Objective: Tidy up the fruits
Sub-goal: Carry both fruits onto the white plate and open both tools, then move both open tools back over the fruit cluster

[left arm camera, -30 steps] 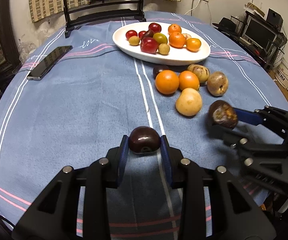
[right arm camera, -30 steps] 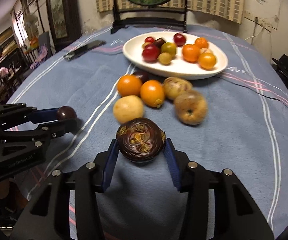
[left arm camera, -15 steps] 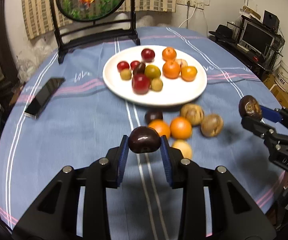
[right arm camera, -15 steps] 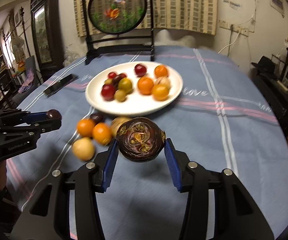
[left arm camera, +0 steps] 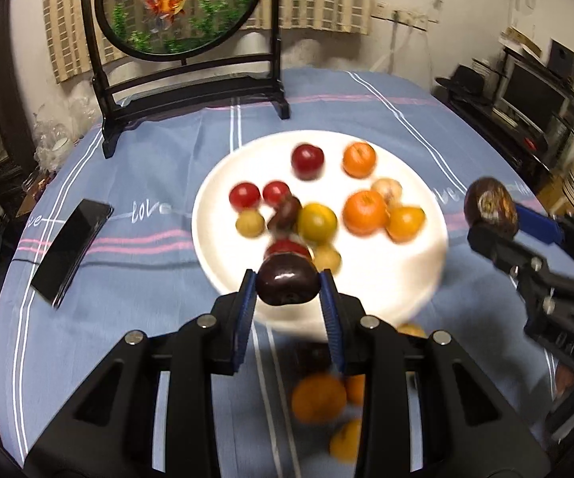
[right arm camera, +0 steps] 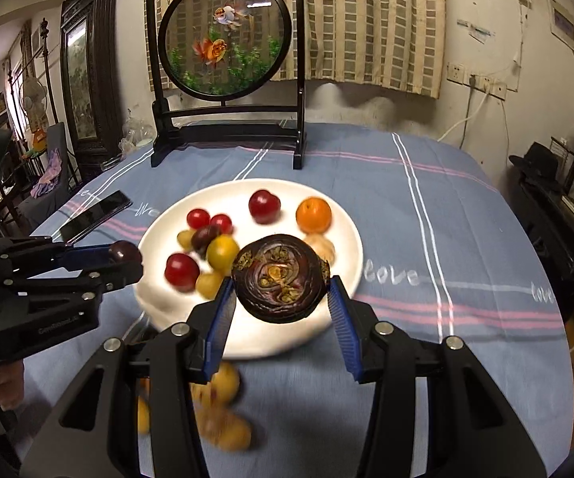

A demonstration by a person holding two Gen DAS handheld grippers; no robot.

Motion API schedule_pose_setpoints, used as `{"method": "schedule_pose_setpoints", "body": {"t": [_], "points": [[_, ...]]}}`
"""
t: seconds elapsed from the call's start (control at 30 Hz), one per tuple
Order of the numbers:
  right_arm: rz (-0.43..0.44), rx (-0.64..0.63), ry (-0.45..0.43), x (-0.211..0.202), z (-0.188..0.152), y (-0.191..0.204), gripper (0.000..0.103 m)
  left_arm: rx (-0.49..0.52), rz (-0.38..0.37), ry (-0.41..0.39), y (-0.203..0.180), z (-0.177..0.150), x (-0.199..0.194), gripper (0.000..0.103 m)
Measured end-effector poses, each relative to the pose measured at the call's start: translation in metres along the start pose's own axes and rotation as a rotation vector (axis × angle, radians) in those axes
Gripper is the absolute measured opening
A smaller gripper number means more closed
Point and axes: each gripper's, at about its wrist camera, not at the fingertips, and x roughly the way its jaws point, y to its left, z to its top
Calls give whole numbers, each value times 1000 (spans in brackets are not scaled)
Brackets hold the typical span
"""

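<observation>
Both tools have risen nearer the white oval plate (left arm camera: 426, 279) on the blue striped cloth-covered bench (right arm camera: 446, 239); the left tool (left arm camera: 288, 298) clenches a dark glossy plum (left arm camera: 288, 285), the right tool (right arm camera: 281, 298) a wrinkled purple passionfruit (right arm camera: 281, 279); a goldfish screen (right arm camera: 225, 40) stands at 12 o'clock.

both grippers have lifted & moved fwd twd the white plate (left arm camera: 426, 275). left gripper (left arm camera: 288, 290), w/ dark plum (left arm camera: 288, 283), now over plate's near rim; was low over the cloth 1 s ago. right gripper (right arm camera: 281, 294) w/ mangosteen (right arm camera: 279, 277) now over plate too. loose fruits (left arm camera: 318, 396) now under the fingers, blurred.
</observation>
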Motion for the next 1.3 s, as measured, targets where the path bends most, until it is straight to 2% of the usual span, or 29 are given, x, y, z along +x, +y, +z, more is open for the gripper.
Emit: {"method": "schedule_pose_setpoints", "body": {"t": [0.3,0.47,0.63,0.7,0.77,0.87,1.1,1.13,1.3], "points": [[1,-3,69,64,23,1,48,-93,47,43,15,37,57,33],[7,0,88,89,32,6,48,-109,51,65,19,47,77,33],[2,-10,97,106,36,12,48,-115,73,44,20,52,84,34],[-6,-6,84,106,36,10,51,-130,80,45,23,54,87,39],[-14,2,62,103,36,7,55,-158,72,41,28,54,86,52],[-2,11,66,96,34,3,57,-174,62,16,31,54,78,64],[5,52,62,67,19,-7,60,-128,70,-32,22,43,50,75],[3,62,61,60,14,-9,64,-124,71,-31,20,39,45,77],[0,96,65,34,-9,-15,64,-123,55,-14,18,12,23,83]]}}
